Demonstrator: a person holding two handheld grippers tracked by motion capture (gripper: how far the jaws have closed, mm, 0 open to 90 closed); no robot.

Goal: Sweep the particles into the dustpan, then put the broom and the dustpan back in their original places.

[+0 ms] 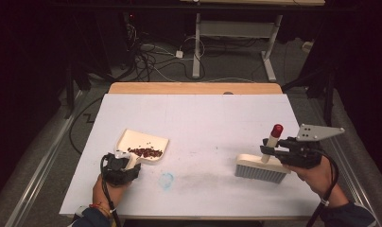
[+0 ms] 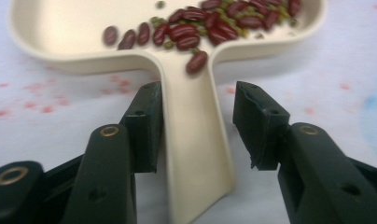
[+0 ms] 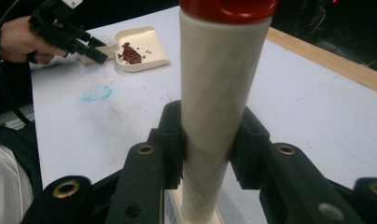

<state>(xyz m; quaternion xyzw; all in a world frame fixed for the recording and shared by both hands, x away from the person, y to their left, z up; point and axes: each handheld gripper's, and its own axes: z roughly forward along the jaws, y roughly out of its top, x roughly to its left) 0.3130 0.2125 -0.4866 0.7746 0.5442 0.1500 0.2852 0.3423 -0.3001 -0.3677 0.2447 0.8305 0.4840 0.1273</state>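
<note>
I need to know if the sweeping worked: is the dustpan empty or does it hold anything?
Not empty: red beans lie in the dustpan, heaped near its handle.

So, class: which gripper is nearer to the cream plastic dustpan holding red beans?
Left. The left gripper straddles the cream plastic dustpan handle; the right gripper is across the table, clamping the brush handle.

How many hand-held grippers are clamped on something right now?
1. The right hand-held gripper is shut on the brush handle. The left hand-held gripper straddles the dustpan handle, but one jaw stands clear of it, so it is open.
</note>
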